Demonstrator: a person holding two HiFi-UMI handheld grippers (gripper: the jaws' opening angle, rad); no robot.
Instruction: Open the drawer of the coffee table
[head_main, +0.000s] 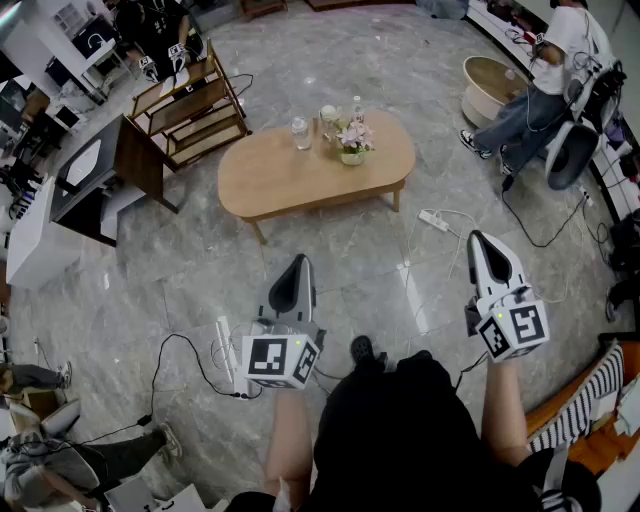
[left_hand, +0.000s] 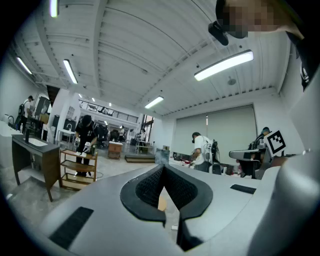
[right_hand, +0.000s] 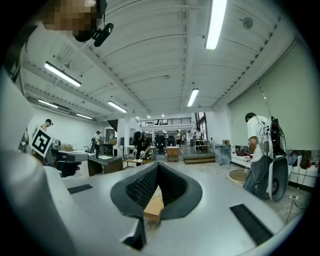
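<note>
The oval wooden coffee table (head_main: 285, 178) stands on the grey stone floor ahead of me, in the upper middle of the head view. No drawer front shows from this angle. My left gripper (head_main: 298, 262) and right gripper (head_main: 480, 240) are held level, well short of the table, both shut with nothing between the jaws. In the left gripper view, the left gripper (left_hand: 163, 167) shows a sliver of the table (left_hand: 161, 203) through the gap below its tips. The right gripper (right_hand: 158, 165) likewise frames the table's edge (right_hand: 154, 205).
A glass jar (head_main: 300, 132) and a pot of flowers (head_main: 352, 140) stand on the table. A wooden shelf rack (head_main: 195, 105) and a dark desk (head_main: 110, 170) stand to the left. A power strip (head_main: 435, 220) with cables lies right of the table. A person (head_main: 545, 85) sits far right.
</note>
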